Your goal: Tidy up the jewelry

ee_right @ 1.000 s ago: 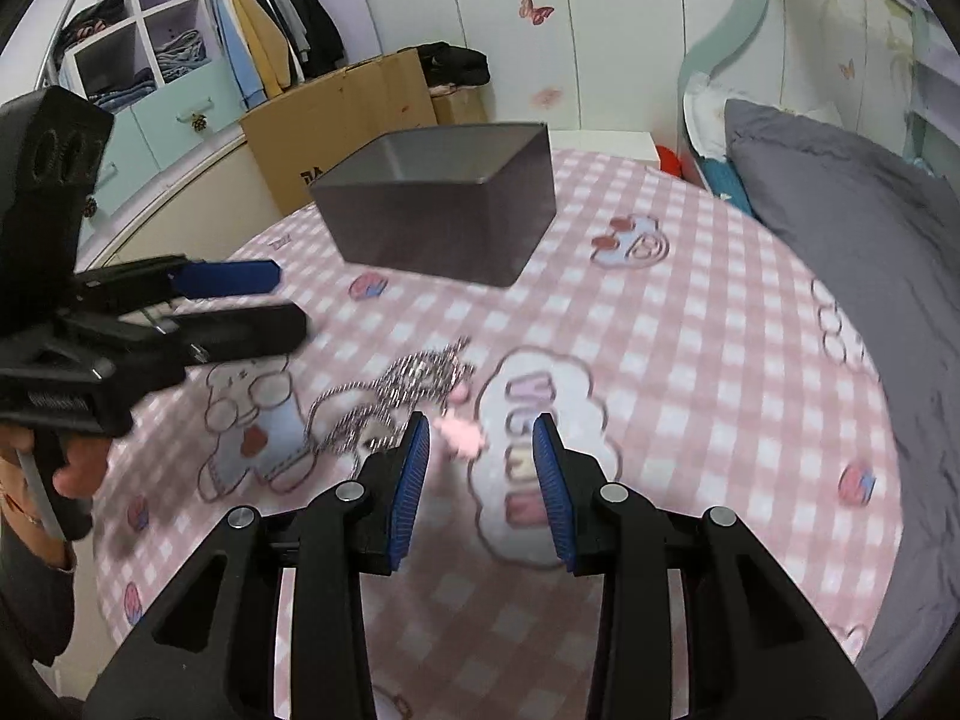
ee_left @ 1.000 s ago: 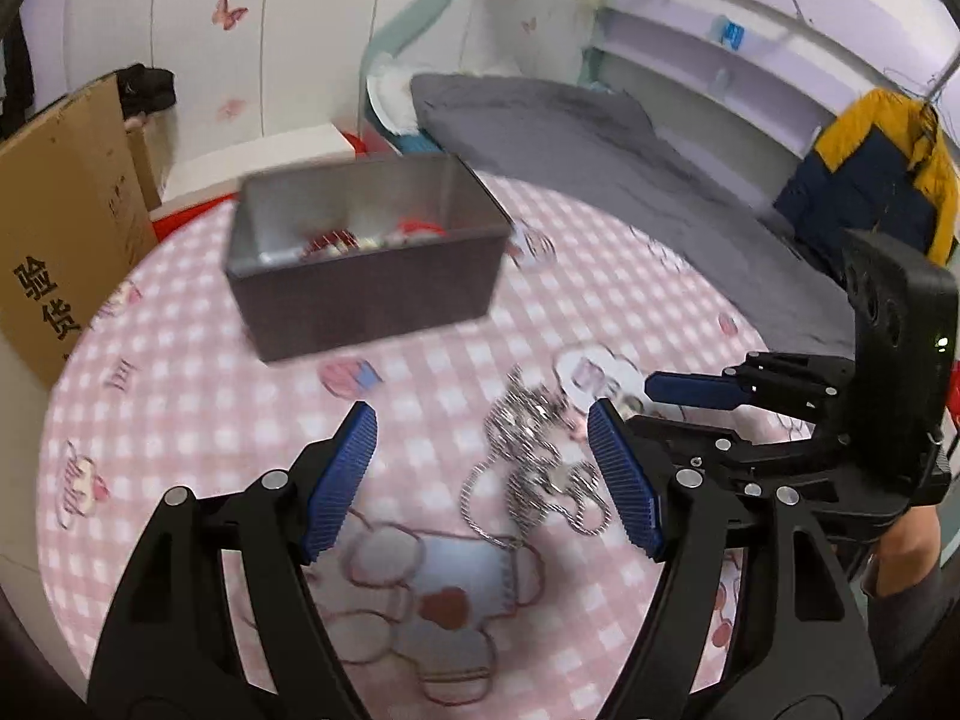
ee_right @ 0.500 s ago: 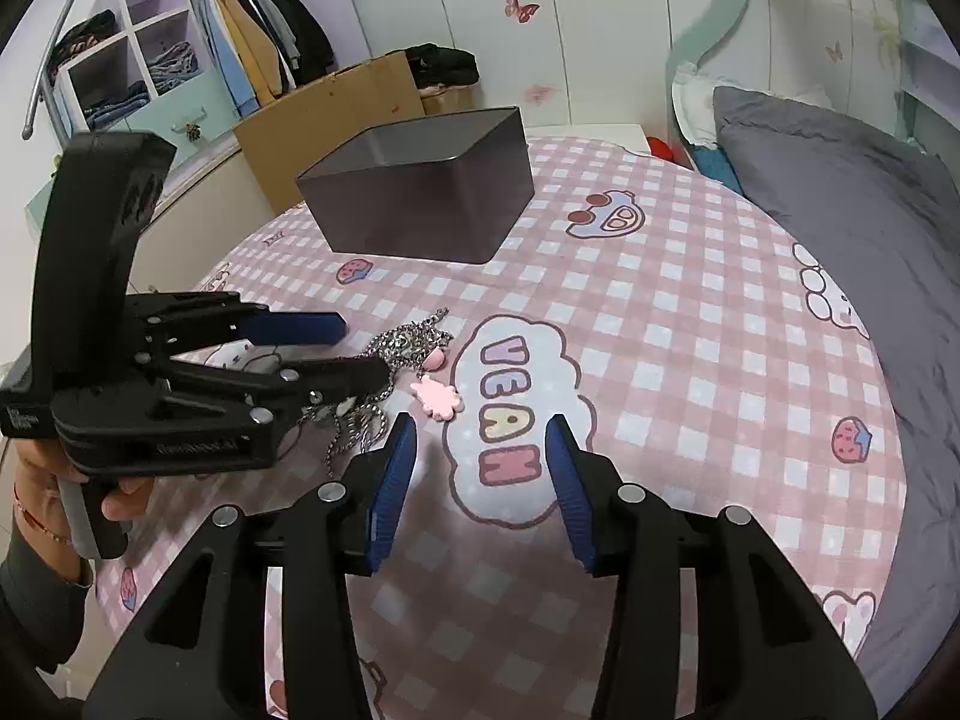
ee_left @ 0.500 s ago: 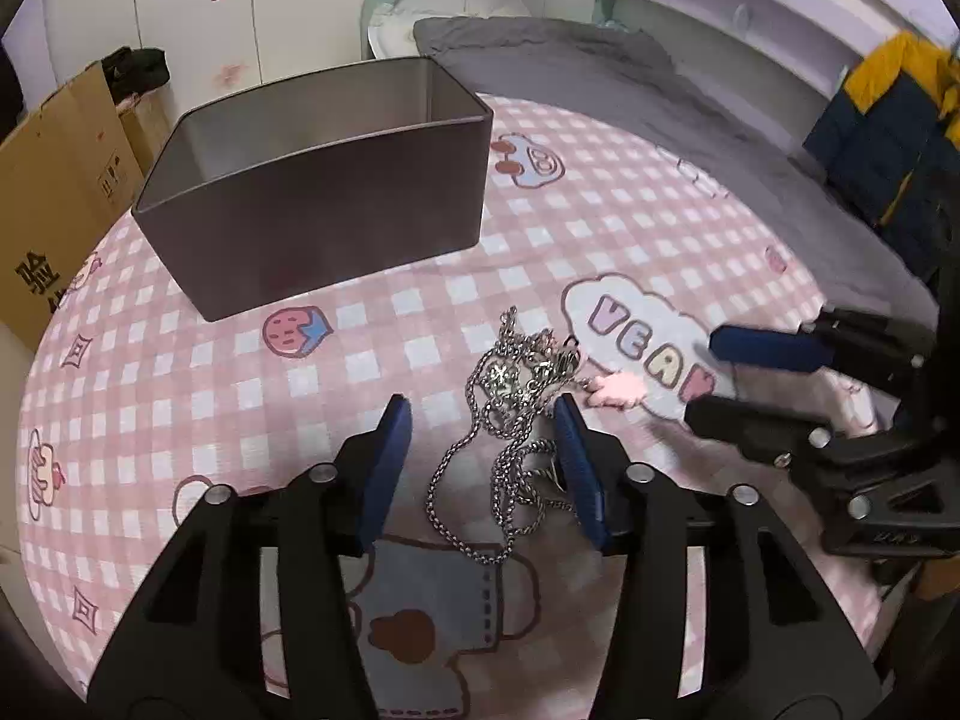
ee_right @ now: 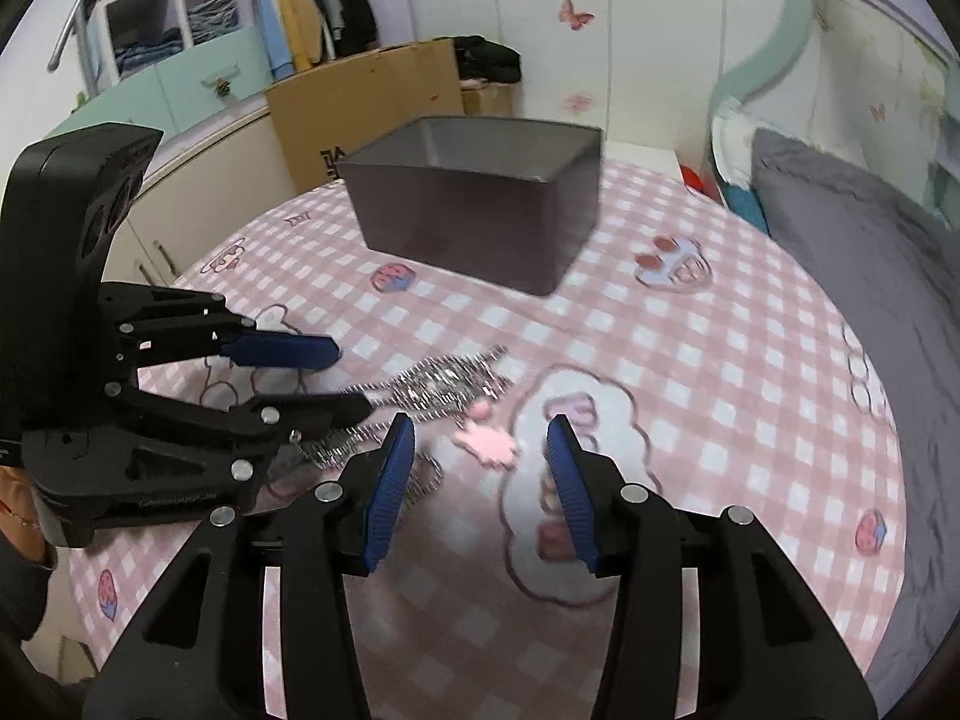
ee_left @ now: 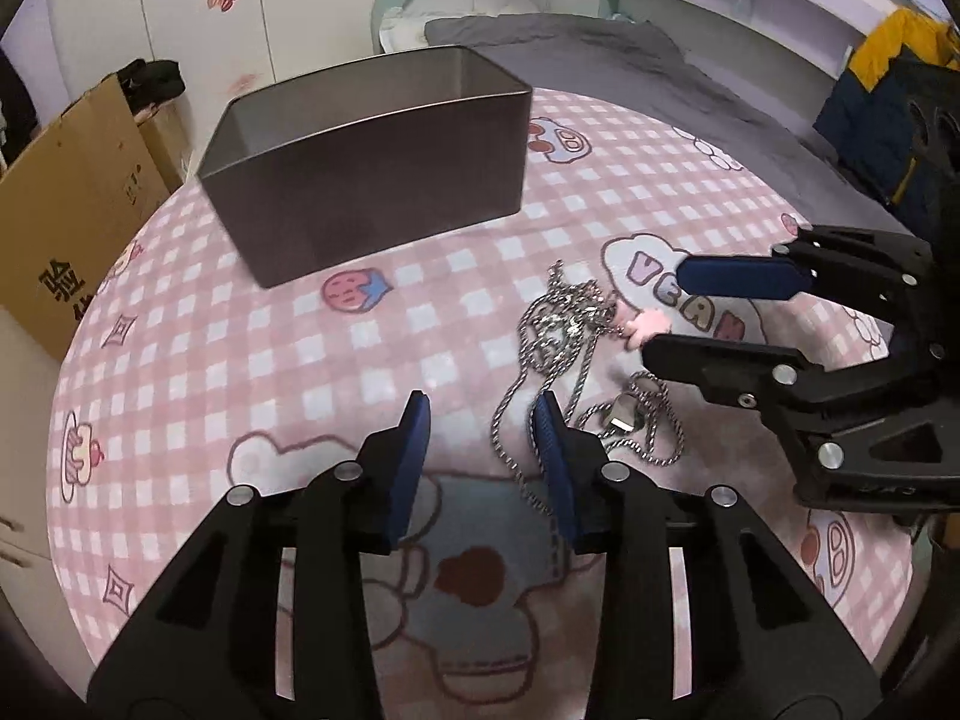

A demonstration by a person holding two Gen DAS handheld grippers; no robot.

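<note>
A tangle of silver chains (ee_left: 564,324) with a pink charm (ee_left: 647,324) lies on the pink checked tablecloth (ee_left: 240,360), in front of an open grey tin (ee_left: 372,180). My left gripper (ee_left: 480,432) hovers low at the tangle's near end. Its jaws are closing, with one chain strand (ee_left: 503,420) lying between them beside the right pad, not pinched. In the right wrist view the left gripper (ee_right: 342,378) reaches over the chains (ee_right: 444,384). My right gripper (ee_right: 480,450) stands open with the pink charm (ee_right: 489,441) between its pads; the tin (ee_right: 480,222) stands behind.
A cardboard box (ee_left: 66,228) stands off the table's left edge. A grey bed (ee_left: 600,60) lies behind the table, and a yellow and navy jacket (ee_left: 888,120) hangs at the right. Wardrobe shelves (ee_right: 162,18) fill the back left.
My left gripper sank toward the table and its jaws narrowed a lot. My right gripper slid in so the pink charm now sits between its slightly wider jaws.
</note>
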